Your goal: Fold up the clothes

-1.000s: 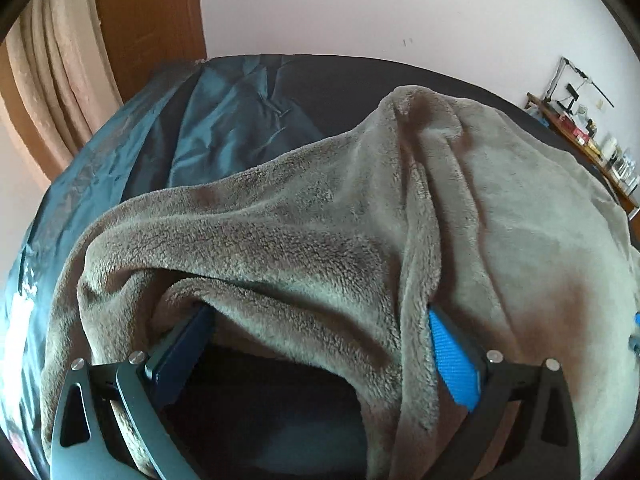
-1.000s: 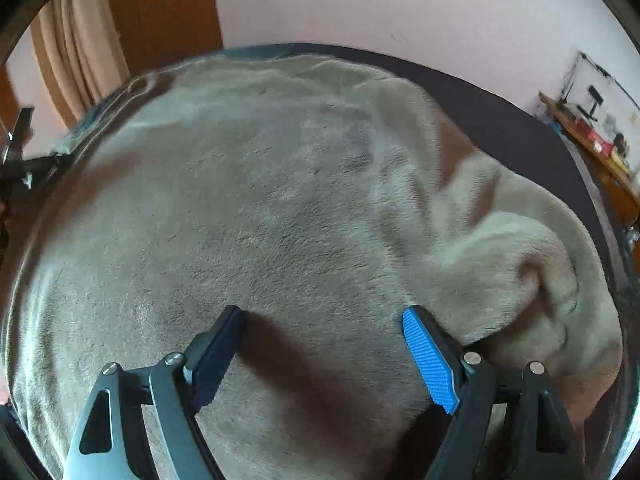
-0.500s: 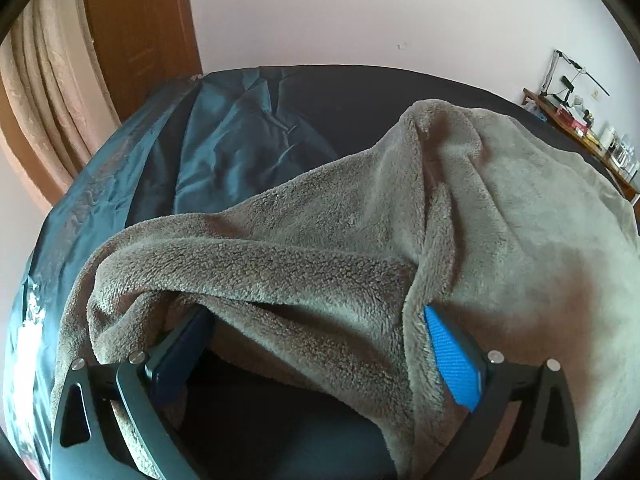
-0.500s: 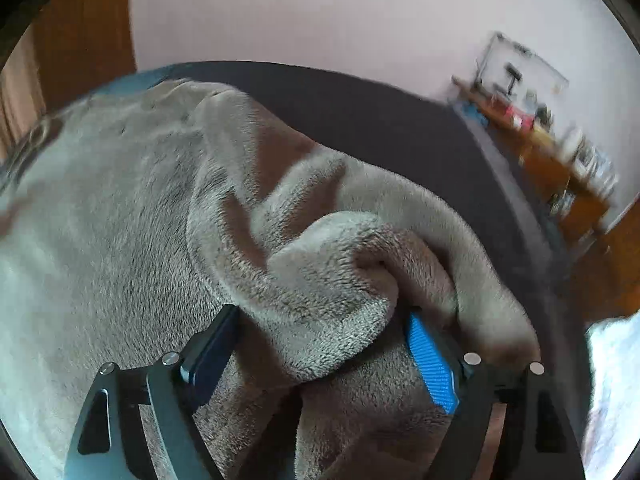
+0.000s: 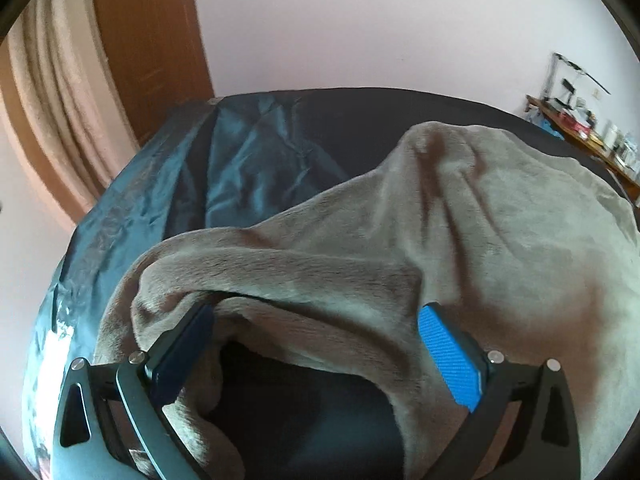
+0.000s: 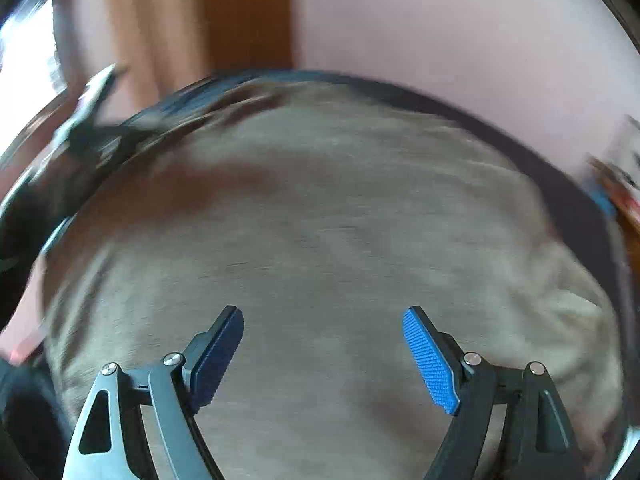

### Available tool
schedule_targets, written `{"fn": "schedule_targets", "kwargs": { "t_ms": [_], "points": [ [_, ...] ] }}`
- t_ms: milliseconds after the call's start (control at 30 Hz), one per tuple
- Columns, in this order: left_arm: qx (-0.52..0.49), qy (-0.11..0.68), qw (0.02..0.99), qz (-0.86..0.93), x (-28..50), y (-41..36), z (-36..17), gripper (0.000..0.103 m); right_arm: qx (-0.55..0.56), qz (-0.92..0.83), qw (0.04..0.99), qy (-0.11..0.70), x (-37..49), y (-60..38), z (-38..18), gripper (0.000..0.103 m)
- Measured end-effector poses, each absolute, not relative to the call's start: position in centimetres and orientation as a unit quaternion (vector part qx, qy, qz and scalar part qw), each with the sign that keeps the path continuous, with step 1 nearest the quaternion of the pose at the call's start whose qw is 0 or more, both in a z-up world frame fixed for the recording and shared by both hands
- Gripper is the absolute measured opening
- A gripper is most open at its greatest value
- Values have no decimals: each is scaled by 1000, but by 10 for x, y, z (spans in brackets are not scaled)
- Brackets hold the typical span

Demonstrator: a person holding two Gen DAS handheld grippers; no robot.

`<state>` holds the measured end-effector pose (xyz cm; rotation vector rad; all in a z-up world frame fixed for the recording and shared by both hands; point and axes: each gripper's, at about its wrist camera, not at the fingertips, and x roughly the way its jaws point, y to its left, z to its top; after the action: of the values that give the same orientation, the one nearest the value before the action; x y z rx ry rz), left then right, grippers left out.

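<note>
A grey fleece garment [image 5: 460, 220] lies spread over a dark bed. My left gripper [image 5: 316, 310] is open wide. A lifted fold of the fleece drapes across both fingertips and hides the tip of the left finger [image 5: 180, 356], with dark space beneath it. The right wrist view is blurred by motion. There my right gripper [image 6: 323, 314] stands open just above a flat stretch of the fleece [image 6: 320, 208], with nothing between its blue pads [image 6: 432, 360].
The dark bed cover [image 5: 360, 120] has a teal sheet [image 5: 248, 160] at its far left. A curtain [image 5: 52, 100] and a wooden panel [image 5: 152, 40] stand behind it. A cluttered shelf [image 5: 580, 128] runs along the right wall.
My right gripper has swung away from the bunched fold it straddled half a second ago, back over flat fleece. The left gripper keeps the draped fold and has drawn back slightly.
</note>
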<state>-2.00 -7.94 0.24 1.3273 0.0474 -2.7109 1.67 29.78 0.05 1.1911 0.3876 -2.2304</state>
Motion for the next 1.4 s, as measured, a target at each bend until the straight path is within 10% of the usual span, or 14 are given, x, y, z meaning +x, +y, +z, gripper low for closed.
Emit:
{"fn": "schedule_targets", "kwargs": {
  "t_ms": [367,1400],
  "points": [
    [447,28,106,-888,-24,-111,-17,103,484,-759,358,247,65,287,-36,85],
    [420,-22,119,-900,-58,-63,29,103,424,-836,304,167,107,374,-44,102]
  ]
}}
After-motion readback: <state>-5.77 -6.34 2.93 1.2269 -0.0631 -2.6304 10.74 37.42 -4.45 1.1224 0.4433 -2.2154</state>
